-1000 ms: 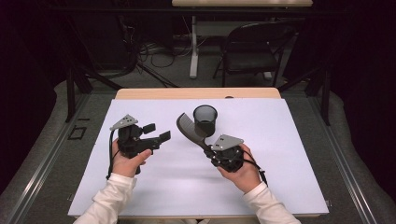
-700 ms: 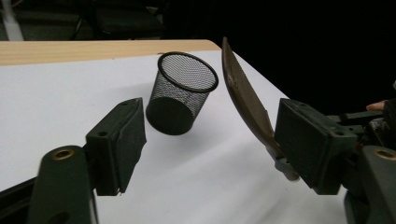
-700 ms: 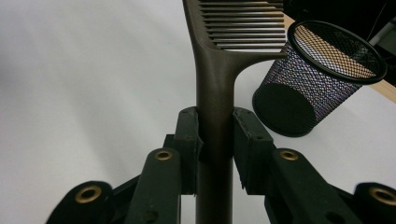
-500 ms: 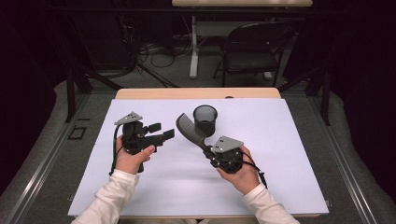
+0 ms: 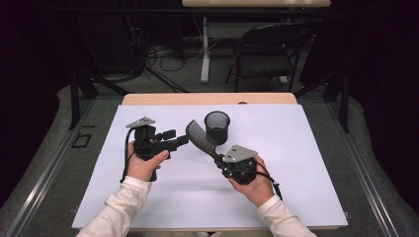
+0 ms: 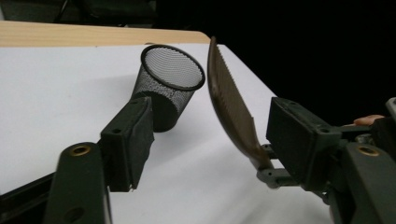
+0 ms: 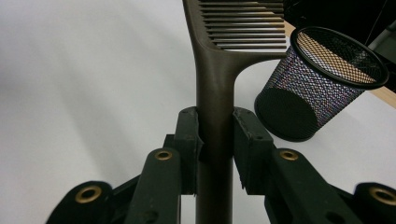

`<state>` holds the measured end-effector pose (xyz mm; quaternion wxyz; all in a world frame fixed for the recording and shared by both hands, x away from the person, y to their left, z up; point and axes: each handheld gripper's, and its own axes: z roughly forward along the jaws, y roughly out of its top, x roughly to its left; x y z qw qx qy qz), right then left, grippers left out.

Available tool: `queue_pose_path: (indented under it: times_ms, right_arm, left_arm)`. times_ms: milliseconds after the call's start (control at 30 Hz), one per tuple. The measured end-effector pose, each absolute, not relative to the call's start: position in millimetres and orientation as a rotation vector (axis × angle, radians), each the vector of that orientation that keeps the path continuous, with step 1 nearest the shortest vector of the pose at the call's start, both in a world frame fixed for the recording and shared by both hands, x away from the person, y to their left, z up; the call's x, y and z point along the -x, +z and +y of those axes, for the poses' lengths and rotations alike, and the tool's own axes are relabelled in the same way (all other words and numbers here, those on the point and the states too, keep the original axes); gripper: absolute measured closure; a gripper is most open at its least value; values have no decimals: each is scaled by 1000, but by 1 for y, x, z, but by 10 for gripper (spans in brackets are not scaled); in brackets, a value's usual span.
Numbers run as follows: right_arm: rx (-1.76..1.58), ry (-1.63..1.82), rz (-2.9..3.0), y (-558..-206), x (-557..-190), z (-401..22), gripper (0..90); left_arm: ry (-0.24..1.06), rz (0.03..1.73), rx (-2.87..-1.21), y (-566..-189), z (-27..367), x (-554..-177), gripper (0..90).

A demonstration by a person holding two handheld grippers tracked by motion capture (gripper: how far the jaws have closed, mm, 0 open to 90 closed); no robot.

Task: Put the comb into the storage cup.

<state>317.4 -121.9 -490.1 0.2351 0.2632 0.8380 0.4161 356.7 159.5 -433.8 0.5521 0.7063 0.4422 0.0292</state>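
High view: a black mesh cup [image 5: 217, 127] stands upright on the white table [image 5: 296, 163]. Just beside the cup, the right gripper [image 5: 221, 159] clamps a dark comb [image 5: 199, 138] by its handle. The left gripper [image 5: 174, 139], farther from the cup than the comb, holds its jaws apart on nothing.

Left gripper view: the cup [image 6: 169, 84] shows between the 2 spread jaws, with the comb [image 6: 231, 109] beside it.

Right gripper view: both jaws press the comb's [image 7: 216, 74] handle; the cup [image 7: 315, 84] stands close beside the teeth.
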Motion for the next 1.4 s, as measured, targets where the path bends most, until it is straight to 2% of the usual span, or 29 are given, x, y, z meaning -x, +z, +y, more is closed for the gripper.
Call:
queue_pose_path:
  times_ms: [167,433,1400]
  right_arm:
    - [-717,1143,2298,-491,-317,-122,728]
    - [-710,1143,2298,-491,-316,-120,728]
    - [-686,1171,2284,-491,-312,-117,728]
  left_arm:
    - [51,1064,-1660,-434,158,-361,335]
    - [-22,1088,-1639,-435,157,-366,415]
    - [-81,1087,-1634,-434,146,-375,663]
